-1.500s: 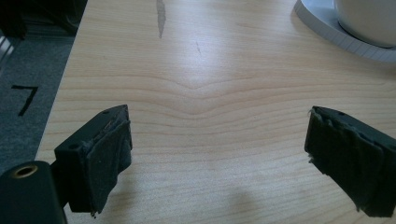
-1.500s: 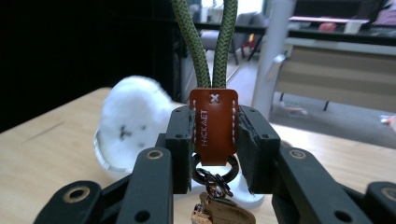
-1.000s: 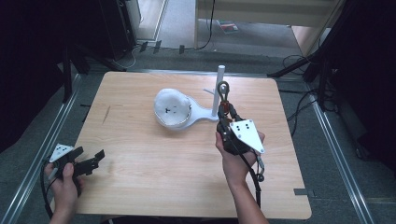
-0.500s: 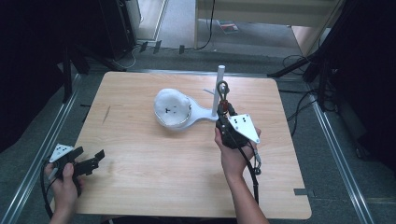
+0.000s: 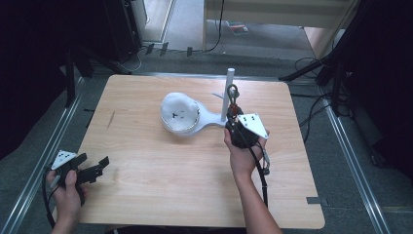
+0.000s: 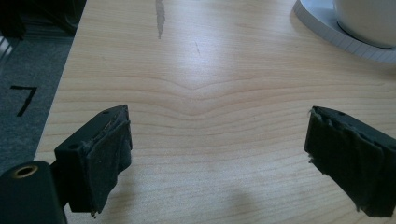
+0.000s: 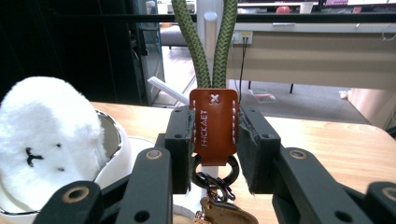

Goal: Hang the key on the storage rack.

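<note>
Two grippers are at work over a wooden table [image 5: 146,195]; the right gripper [image 7: 215,140] is held up near the table's right edge, about halfway along it, and its jaws are pinched on the brown leather tab [image 7: 214,125] of a keychain [image 5: 233,100]; the pads press the tab from both sides, and a green braided cord loop [image 7: 205,42] rises from the tab's top; below the tab a dark metal ring [image 7: 215,175] and clasp hang between the jaws. In the high view the right gripper [image 5: 233,114] points away from the person, with the keychain standing upright just beside a white post [image 5: 227,95]; whether the loop touches the post I cannot tell. The post rises from a white stand [image 5: 207,117] whose round dish lies near the table's middle, toward the far edge; a white fluffy plush [image 5: 179,112] with a small black face sits in that dish, left of the post.

The left gripper [image 5: 90,168] rests at the near left corner of the table, in the person's left hand [image 5: 65,192]; in the left gripper view its jaws stand spread wide over bare wood with nothing between them; the rim of the white stand [image 6: 336,32] shows at that view's top right, well apart from the jaws.
</note>
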